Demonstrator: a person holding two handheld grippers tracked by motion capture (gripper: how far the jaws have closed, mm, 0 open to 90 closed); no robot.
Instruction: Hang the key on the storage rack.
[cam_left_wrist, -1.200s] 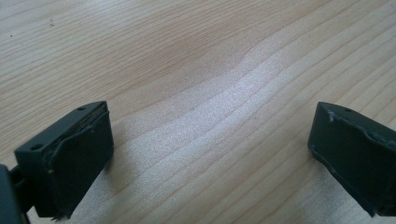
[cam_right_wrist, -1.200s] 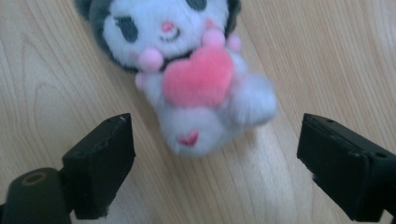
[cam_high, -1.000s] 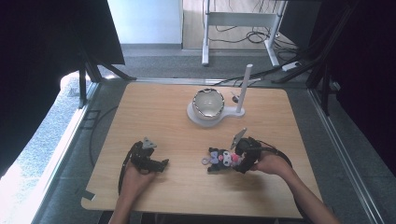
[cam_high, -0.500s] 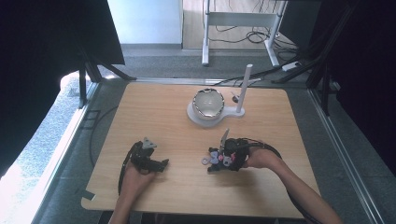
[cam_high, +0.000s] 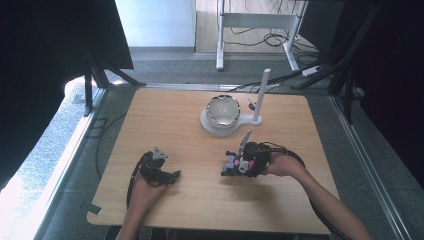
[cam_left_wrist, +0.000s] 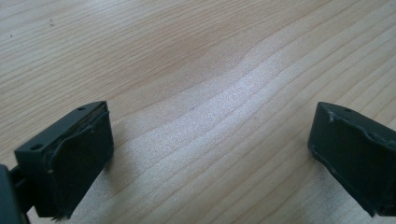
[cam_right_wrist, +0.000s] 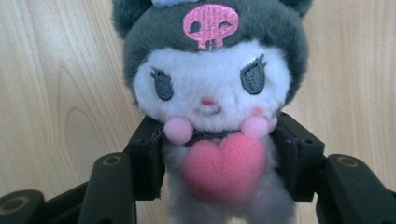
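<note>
Plush doll (cam_high: 234, 163) lies on the desk (cam_high: 175, 115) in our high view, in front of the bowl (cam_high: 223, 111) on its white stand (cam_high: 260, 95), with our right gripper (cam_high: 241, 164) on it and our left gripper (cam_high: 167, 175) resting well apart. In the left gripper view, our fingers (cam_left_wrist: 70, 158) stand wide open over bare wood. In the right gripper view, the fingers (cam_right_wrist: 149, 158) have just been closing and now squeeze the doll's (cam_right_wrist: 212, 112) torso beside the pink heart (cam_right_wrist: 224, 168). We judge it light, soft and compressible; the body below the head seems the surest hold.
</note>
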